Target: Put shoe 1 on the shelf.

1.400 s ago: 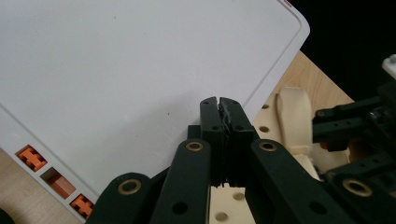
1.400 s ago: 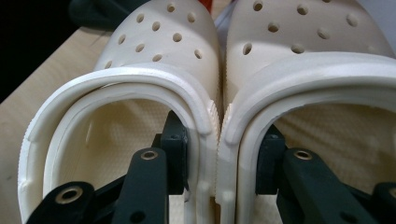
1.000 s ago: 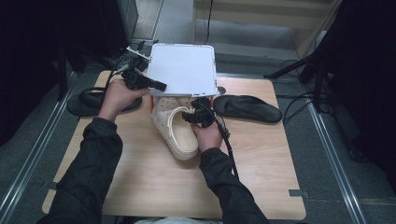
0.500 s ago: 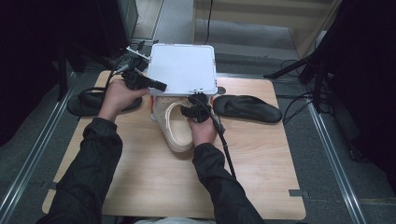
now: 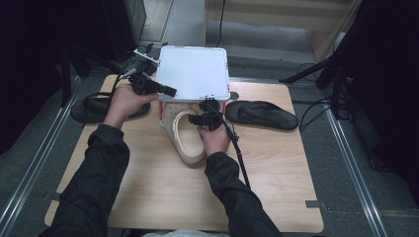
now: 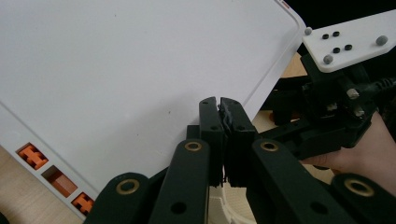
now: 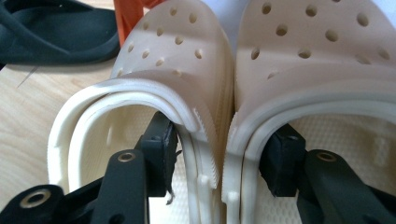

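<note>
Two cream perforated clogs [image 7: 173, 56] [image 7: 317, 60] lie side by side on the wooden table, toes under a white-topped rack [image 5: 195, 71]. In the high view the near clog [image 5: 185, 140] shows below the rack. My right gripper [image 7: 224, 149] has one jaw inside each clog, with their touching inner walls between the jaws. The jaws have just been opening and the pads stand slightly off the walls. My left gripper [image 6: 219, 100] is shut with nothing in it, resting at the rack top's front left edge [image 5: 170, 91].
A black sandal [image 5: 262, 114] lies right of the rack, another black sandal [image 5: 89, 108] at the table's left edge. The rack stands on orange legs [image 5: 161, 111]. Cables trail behind the rack and from the right gripper across the table.
My right hand has shifted slightly left and toward the rack, and its jaws have spread apart inside the clogs. The left hand has kept still.
</note>
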Available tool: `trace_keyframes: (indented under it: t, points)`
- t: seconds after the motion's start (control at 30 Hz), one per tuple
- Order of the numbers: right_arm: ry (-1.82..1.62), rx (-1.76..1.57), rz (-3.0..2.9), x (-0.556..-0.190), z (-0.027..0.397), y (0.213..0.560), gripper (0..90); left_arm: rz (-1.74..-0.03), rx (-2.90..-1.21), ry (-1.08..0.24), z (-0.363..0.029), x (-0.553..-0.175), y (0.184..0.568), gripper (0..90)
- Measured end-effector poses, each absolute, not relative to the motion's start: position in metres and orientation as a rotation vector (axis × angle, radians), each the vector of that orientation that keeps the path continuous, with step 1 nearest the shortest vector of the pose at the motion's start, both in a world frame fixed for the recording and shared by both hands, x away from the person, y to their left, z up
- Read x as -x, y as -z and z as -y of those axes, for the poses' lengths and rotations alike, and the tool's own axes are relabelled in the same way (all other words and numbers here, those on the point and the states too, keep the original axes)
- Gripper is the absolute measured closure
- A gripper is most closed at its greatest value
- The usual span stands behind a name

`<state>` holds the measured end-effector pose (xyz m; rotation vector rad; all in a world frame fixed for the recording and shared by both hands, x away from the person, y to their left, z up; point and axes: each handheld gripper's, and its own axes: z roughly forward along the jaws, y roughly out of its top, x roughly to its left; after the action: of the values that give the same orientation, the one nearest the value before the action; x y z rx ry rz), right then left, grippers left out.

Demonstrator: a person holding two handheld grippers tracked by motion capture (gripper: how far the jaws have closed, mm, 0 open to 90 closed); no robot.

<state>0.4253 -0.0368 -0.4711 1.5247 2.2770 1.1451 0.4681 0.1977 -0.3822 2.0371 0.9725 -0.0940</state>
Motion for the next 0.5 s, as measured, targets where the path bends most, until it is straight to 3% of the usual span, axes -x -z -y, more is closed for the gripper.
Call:
trace_keyframes:
  t: [0.5]
  points:
    - [-1.179, -1.472, -2.293, -0.404, 0.056, 0.448, 51.3, -0.972, -2.034, 0.101, -0.198, -0.469, 0.383, 88.3]
